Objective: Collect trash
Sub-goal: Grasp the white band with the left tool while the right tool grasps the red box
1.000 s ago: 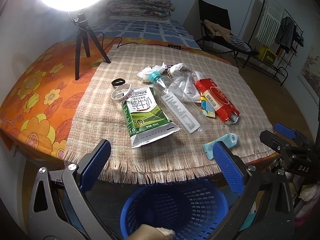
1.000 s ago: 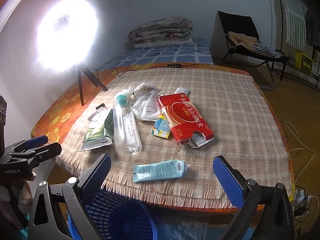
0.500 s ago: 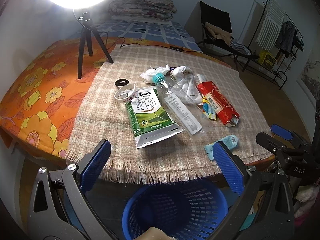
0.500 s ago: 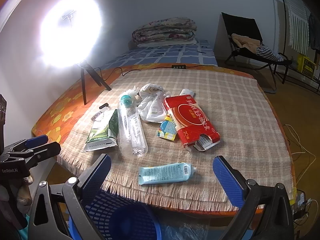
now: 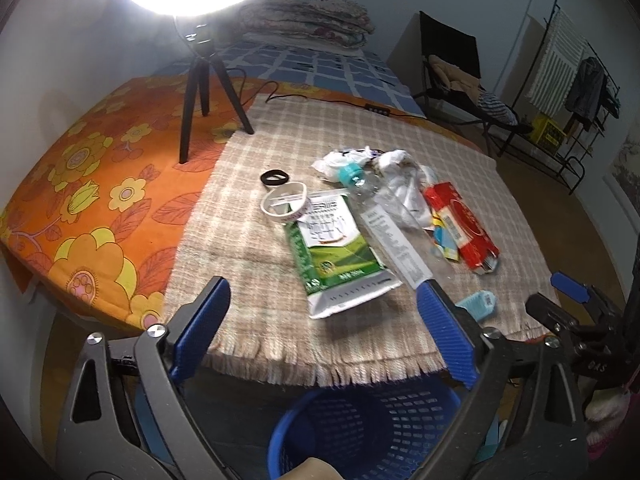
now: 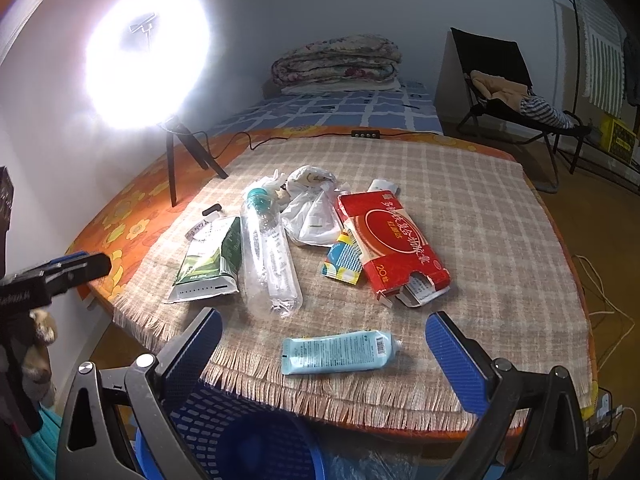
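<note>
Trash lies on the checked cloth (image 6: 480,216): a green milk carton (image 5: 340,256), a clear bottle (image 6: 268,256), a red box (image 6: 392,244), a plastic bag (image 6: 312,216), a small colourful packet (image 6: 344,262) and a pale blue tube (image 6: 340,352) near the fringe. My left gripper (image 5: 322,283) hovers before the table's front edge, facing the carton. Its jaws are closing a little, with nothing between them. My right gripper (image 6: 324,316) stands open above the front edge, with the tube lying below the gap between its fingers, untouched. A blue basket (image 5: 368,428) stands on the floor under both.
A ring light on a black tripod (image 5: 200,92) stands at the far left on the orange flowered cover (image 5: 100,208). A white tape ring (image 5: 284,202) and a black ring (image 5: 274,178) lie beside the carton. A chair (image 6: 500,92) and a clothes rack stand at the back right.
The left gripper has slid leftwards along the table's front edge, so the trash sits further right in its view, and its jaws have narrowed slightly. The right gripper has hardly moved.
</note>
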The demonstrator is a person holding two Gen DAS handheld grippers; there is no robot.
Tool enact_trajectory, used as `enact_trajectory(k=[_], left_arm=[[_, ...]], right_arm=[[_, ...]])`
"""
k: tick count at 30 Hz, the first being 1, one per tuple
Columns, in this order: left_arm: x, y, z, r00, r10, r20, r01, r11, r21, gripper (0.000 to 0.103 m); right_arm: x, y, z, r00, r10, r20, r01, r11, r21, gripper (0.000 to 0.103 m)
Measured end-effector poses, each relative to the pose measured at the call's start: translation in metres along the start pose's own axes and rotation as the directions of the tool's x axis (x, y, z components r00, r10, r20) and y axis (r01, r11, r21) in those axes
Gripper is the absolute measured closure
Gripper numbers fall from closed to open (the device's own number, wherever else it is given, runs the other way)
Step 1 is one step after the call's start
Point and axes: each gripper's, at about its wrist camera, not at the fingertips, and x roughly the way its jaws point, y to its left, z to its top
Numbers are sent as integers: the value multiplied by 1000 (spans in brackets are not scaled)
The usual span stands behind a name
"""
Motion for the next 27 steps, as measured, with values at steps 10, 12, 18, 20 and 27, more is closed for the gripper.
enact_trajectory(k=[10,12,18,20,27], left_arm=[[50,20,34,995,-6,-97,2,999,-37,27],[59,24,41,995,-3,-103,-2,999,-46,32],[86,36,55,990,9,-139,-20,997,-81,40],[93,40,58,988,-2,-153,-14,994,-106,41],[116,42,59,977,-33,-209,1,989,-150,41]], right_arm=[[41,4,19,991,94,-96,-97,995,-24,3],[52,3,25,986,114,-120,-118,993,-23,6],[80,-1,41,981,115,-157,-120,992,-24,11],[85,-9,46,984,95,-151,-98,995,-10,11],[98,-35,60,982,76,-174,-69,997,44,16]])
